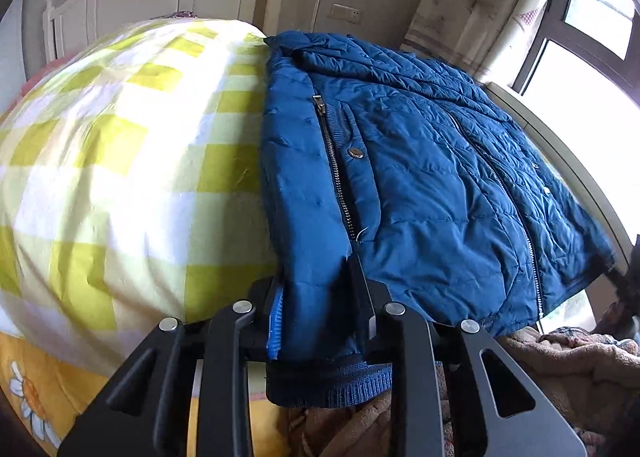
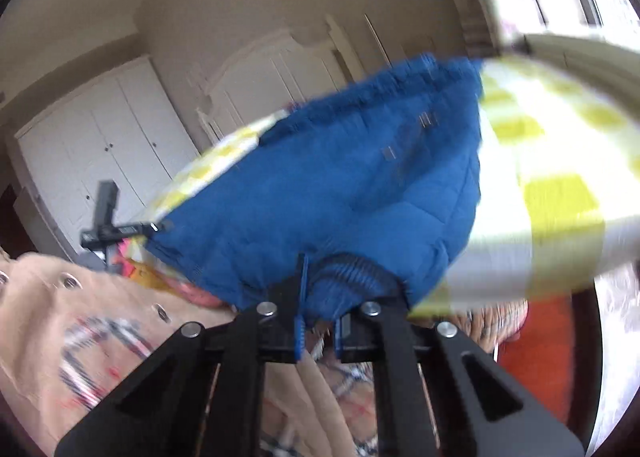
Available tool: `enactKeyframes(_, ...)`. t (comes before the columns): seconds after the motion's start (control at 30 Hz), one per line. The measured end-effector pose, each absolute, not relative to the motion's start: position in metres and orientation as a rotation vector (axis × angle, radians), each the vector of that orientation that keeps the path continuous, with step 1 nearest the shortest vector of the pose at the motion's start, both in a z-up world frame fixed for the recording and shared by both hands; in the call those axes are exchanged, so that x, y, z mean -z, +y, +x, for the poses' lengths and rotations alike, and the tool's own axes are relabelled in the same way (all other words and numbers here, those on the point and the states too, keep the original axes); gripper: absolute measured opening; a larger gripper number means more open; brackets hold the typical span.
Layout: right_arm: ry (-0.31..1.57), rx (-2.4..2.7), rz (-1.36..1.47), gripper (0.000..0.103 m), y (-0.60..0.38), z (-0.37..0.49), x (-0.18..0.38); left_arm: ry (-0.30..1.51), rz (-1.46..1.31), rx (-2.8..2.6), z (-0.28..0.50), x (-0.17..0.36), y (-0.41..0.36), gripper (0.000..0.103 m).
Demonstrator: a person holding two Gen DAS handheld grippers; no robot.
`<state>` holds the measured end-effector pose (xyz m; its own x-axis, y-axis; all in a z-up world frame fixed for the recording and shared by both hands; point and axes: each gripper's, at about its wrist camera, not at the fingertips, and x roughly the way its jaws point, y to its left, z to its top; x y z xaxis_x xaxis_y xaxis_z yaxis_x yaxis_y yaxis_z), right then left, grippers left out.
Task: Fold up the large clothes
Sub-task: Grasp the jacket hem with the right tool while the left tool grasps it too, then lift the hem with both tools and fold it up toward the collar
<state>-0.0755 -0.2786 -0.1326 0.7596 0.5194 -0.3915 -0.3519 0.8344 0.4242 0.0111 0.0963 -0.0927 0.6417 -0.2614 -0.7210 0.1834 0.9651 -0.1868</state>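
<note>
Quilted blue jacket point(image 1: 420, 177) — ribbed hem point(image 1: 332, 385) between left tool point(image 1: 320, 321) pads

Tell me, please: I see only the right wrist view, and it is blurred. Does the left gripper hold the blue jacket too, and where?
Observer: Yes. The left gripper is shut on the jacket, just above its ribbed hem.
Operator: Which side of the jacket faces up there?
Observer: The front. A zipper runs away from the gripper, and a snap button sits beside it.
</note>
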Motion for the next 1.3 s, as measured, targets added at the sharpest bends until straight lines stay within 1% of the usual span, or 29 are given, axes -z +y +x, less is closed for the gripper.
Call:
enactKeyframes(0.1, 0.515, -0.466, 0.280, 0.013, -0.269, -0.066, 0.117, 0.849, -0.076, 0.220, 0.016, 0.097, 0.091, 0.029)
enactKeyframes(0.13, 0.540, -0.450, 0.261, 0.017, -0.264, -0.061, 0.120, 0.851, -0.057, 0.204, 0.017, 0.098, 0.090, 0.035)
enactKeyframes(0.17, 0.575, -0.423, 0.242, 0.020, -0.261, -0.056, 0.124, 0.852, -0.048, 0.191, 0.018, 0.098, 0.089, 0.044)
enactKeyframes(0.2, 0.604, -0.402, 0.234, 0.022, -0.258, -0.053, 0.130, 0.855, -0.043, 0.182, 0.019, 0.099, 0.091, 0.053)
enactKeyframes(0.23, 0.617, -0.395, 0.233, 0.023, -0.253, -0.051, 0.134, 0.854, -0.039, 0.187, 0.018, 0.099, 0.092, 0.055)
enactKeyframes(0.3, 0.642, -0.384, 0.233, 0.023, -0.249, -0.051, 0.143, 0.863, -0.041, 0.201, 0.018, 0.099, 0.094, 0.053)
enactKeyframes(0.33, 0.649, -0.383, 0.223, 0.018, -0.249, -0.051, 0.148, 0.871, -0.056, 0.211, 0.018, 0.098, 0.095, 0.043)
enactKeyframes(0.37, 0.650, -0.384, 0.210, 0.012, -0.247, -0.053, 0.147, 0.877, -0.106, 0.253, 0.018, 0.097, 0.097, 0.025)
enactKeyframes(0.43, 0.613, -0.395, 0.190, 0.009, -0.247, -0.060, 0.143, 0.854, -0.151, 0.297, 0.011, 0.094, 0.095, 0.015)
enactKeyframes(0.47, 0.586, -0.397, 0.182, 0.008, -0.247, -0.062, 0.138, 0.835, -0.153, 0.313, 0.006, 0.091, 0.094, 0.014)
enactKeyframes(0.53, 0.528, -0.401, 0.183, 0.008, -0.251, -0.071, 0.126, 0.814, -0.219, 0.358, 0.000, 0.086, 0.098, 0.012)
enactKeyframes(0.63, 0.437, -0.421, 0.245, 0.008, -0.263, -0.086, 0.100, 0.734, -0.449, 0.468, -0.015, 0.068, 0.122, 0.011)
enactKeyframes(0.7, 0.380, -0.451, 0.280, 0.008, -0.267, -0.098, 0.083, 0.687, -0.538, 0.521, -0.022, 0.056, 0.134, 0.011)
enactKeyframes(0.9, 0.224, -0.535, 0.286, 0.007, -0.257, -0.134, 0.024, 0.543, -0.693, 0.638, -0.051, 0.007, 0.159, 0.011)
enactKeyframes(1.07, 0.061, -0.577, 0.327, 0.007, -0.273, -0.163, -0.033, 0.413, -0.786, 0.716, -0.075, -0.030, 0.183, 0.011)
enactKeyframes(1.13, 0.037, -0.572, 0.331, 0.008, -0.277, -0.150, -0.055, 0.408, -0.827, 0.744, -0.056, -0.044, 0.185, 0.011)
enactKeyframes(1.17, 0.053, -0.551, 0.304, 0.008, -0.276, -0.134, -0.066, 0.432, -0.858, 0.743, -0.032, -0.049, 0.183, 0.011)
enactKeyframes(1.27, 0.155, -0.501, 0.293, 0.008, -0.277, -0.058, -0.084, 0.515, -0.856, 0.692, 0.036, -0.057, 0.169, 0.012)
enactKeyframes(1.3, 0.203, -0.480, 0.312, 0.008, -0.280, -0.027, -0.086, 0.564, -0.860, 0.681, 0.074, -0.056, 0.161, 0.013)
